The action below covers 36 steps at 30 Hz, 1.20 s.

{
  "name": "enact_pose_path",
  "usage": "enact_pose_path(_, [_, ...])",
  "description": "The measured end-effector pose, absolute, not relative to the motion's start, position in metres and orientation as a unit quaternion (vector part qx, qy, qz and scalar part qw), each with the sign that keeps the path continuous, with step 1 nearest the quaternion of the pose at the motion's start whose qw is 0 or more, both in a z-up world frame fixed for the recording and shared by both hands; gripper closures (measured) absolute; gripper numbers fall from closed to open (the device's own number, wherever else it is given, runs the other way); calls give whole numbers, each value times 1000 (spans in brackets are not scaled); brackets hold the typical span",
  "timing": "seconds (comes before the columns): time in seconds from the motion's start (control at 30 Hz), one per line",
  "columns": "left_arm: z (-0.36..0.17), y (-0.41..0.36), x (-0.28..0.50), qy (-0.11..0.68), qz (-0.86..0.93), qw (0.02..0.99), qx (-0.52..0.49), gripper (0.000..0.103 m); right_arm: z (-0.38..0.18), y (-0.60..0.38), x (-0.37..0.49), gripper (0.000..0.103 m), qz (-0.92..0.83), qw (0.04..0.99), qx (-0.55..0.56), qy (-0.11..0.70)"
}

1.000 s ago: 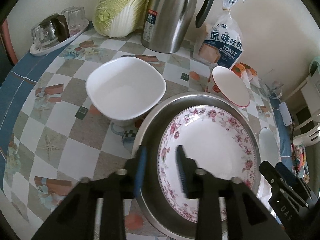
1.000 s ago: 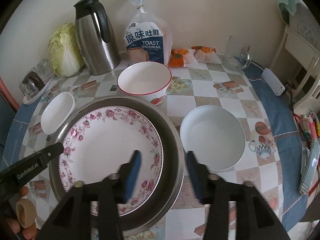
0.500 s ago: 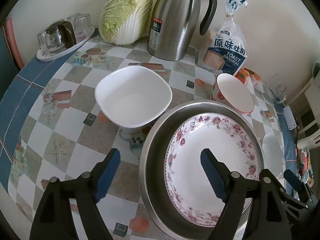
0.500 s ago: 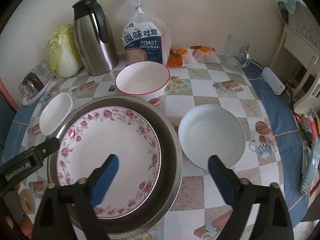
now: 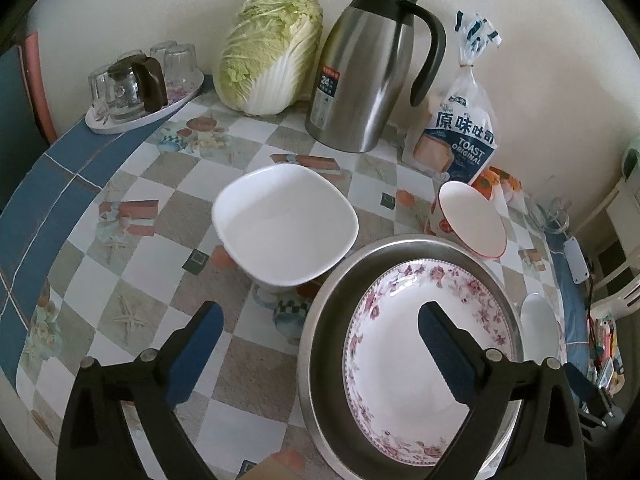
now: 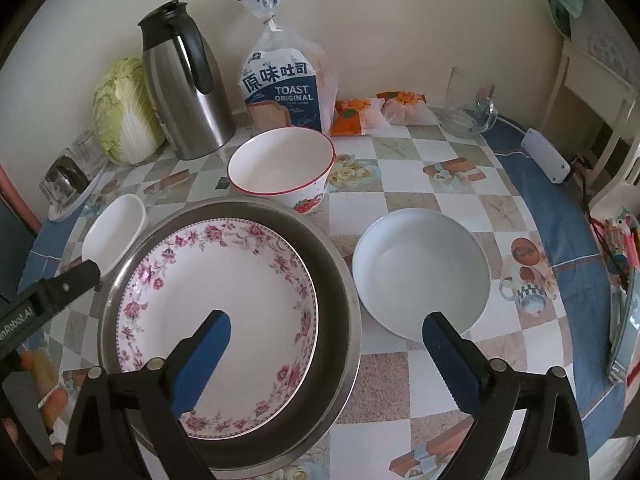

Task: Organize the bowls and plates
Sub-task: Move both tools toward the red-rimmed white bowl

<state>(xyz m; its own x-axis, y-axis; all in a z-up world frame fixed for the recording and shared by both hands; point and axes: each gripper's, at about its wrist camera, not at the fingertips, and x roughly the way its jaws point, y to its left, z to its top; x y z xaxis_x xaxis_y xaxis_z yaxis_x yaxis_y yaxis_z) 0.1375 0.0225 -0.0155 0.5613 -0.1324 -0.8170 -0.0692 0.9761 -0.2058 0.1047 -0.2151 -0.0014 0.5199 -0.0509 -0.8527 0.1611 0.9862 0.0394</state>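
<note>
So the risk picture here, sweeping across the worktop from the left. The square white bowl sits just beside the rim of the steel basin, so close that from the left wrist view I can't tell if they touch. If the next grab is that bowl, a finger dropping on the basin side could clip the metal rim and shove the whole stack.

The left gripper has its jaws still swinging apart, nothing between the pads, hanging over the gap between the square bowl and the basin. One finger is over the flower plate, which lies inside the basin. I'd guess a glazed plate on steel slides easily, so a nudge could make it skate.

The right gripper has jaws spread wide and empty, straddling the basin's right rim: one finger above the plate, the other over the edge of the round white bowl. Coming straight down from here would land on two things at once.

Behind, the red-rimmed bowl sits just behind the basin, with the thermos and toast bag near it at the wall. A careless lift-and-swing could knock those over.
</note>
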Motion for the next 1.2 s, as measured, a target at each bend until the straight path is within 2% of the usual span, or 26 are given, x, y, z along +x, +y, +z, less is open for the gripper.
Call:
enact_pose_path(0.47, [0,18,167,471,-37,877,-86,5,-6,-229,113,4,-60,857,87,504])
enact_pose_path(0.83, [56,2,205,436,-53,898,-23,5,34,-242,143,4,-55,870,96,481])
enact_pose_path(1.2, [62,-22,245,462,-101,881,12,5,48,-248,179,4,-46,867,88,489])
